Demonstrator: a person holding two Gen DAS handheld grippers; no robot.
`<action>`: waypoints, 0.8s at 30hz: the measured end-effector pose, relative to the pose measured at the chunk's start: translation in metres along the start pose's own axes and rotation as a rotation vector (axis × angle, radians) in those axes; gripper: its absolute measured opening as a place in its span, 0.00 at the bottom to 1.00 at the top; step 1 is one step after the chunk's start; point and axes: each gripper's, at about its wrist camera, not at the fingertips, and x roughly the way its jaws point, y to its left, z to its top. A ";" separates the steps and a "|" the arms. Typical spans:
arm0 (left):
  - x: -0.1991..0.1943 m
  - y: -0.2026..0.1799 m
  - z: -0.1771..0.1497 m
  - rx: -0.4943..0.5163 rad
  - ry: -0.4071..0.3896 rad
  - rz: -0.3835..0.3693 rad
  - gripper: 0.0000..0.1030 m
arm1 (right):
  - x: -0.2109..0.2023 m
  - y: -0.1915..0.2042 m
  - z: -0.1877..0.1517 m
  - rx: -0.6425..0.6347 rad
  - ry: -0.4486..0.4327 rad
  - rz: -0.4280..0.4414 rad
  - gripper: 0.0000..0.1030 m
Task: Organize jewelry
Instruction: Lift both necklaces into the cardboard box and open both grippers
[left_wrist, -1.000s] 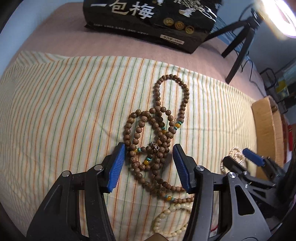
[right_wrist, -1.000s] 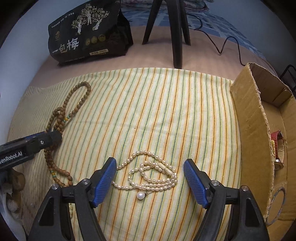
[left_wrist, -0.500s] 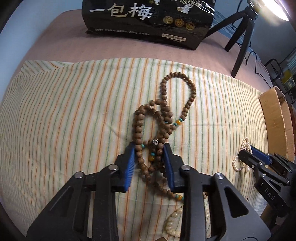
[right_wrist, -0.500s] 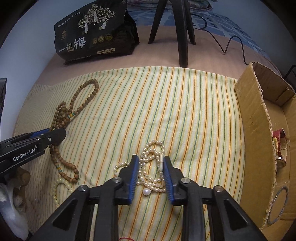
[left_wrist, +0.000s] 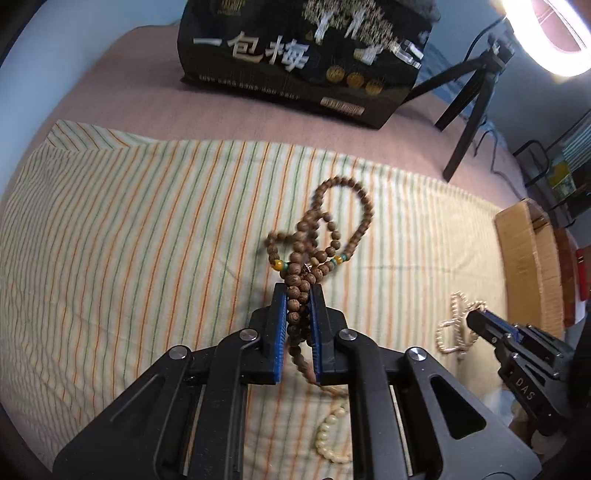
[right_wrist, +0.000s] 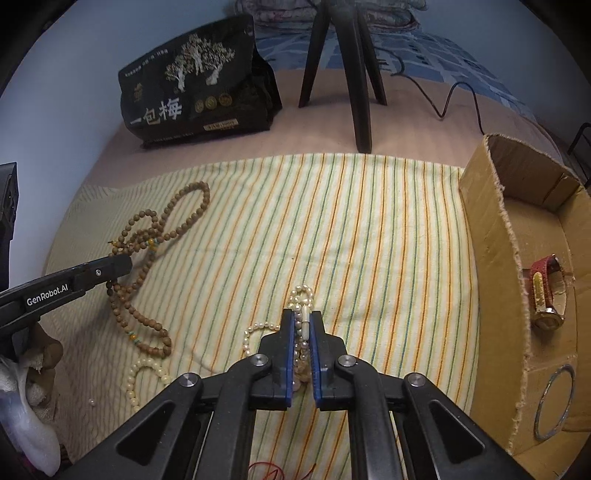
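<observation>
— Where is the cardboard box (right_wrist: 491, 258) placed relative to the claws?

— It is found at the right edge of the striped cloth (right_wrist: 369, 229), nearer the right claw (right_wrist: 302, 325).

— What is gripped?

— The pearl necklace (right_wrist: 303, 295) is pinched by the right claw, just closed; the wooden bead strand (left_wrist: 325, 236) is clamped in the left claw (left_wrist: 298, 295), likewise just closed, and partly lifted.

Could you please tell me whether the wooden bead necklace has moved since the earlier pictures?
Yes. The wooden bead necklace has bunched up and lifted partly off the striped cloth, drawn toward the left tongs, whose jaws have just been closing on it.
</observation>
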 end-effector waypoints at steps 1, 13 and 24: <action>-0.003 0.000 0.000 0.000 -0.006 -0.006 0.09 | -0.003 0.001 0.001 -0.001 -0.007 0.002 0.05; -0.067 -0.025 0.002 0.027 -0.120 -0.123 0.09 | -0.063 -0.001 -0.003 0.009 -0.128 0.057 0.05; -0.115 -0.054 0.001 0.074 -0.206 -0.218 0.04 | -0.125 -0.016 -0.008 0.033 -0.271 0.062 0.05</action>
